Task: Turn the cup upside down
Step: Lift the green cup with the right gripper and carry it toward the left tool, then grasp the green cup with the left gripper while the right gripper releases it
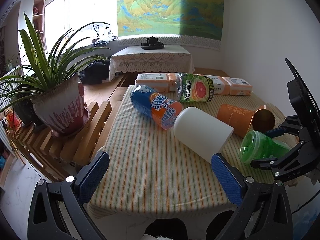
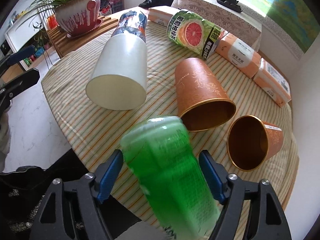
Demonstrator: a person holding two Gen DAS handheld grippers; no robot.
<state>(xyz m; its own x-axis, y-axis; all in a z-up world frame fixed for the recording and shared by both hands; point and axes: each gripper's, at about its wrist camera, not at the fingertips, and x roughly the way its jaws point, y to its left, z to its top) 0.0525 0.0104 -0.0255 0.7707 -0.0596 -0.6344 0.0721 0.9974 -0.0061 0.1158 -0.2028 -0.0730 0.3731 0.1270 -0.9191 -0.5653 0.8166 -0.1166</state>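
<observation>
We record the right gripper (image 2: 160, 172) pinching the green cup (image 2: 168, 172) between its blue pads, the cup tilted above the near edge of the striped tablecloth (image 2: 80, 120); the left gripper (image 1: 160, 172) stands spread and holds nothing; the white cup (image 1: 202, 132) and two orange cups (image 2: 200, 92) lie on their sides just beyond.

translucent green cup (image 2: 170, 172), plain white cup (image 2: 120, 74), orange cups – gold scrollwork (image 2: 200, 88), striped tablecloth (image 1: 150, 170)
</observation>
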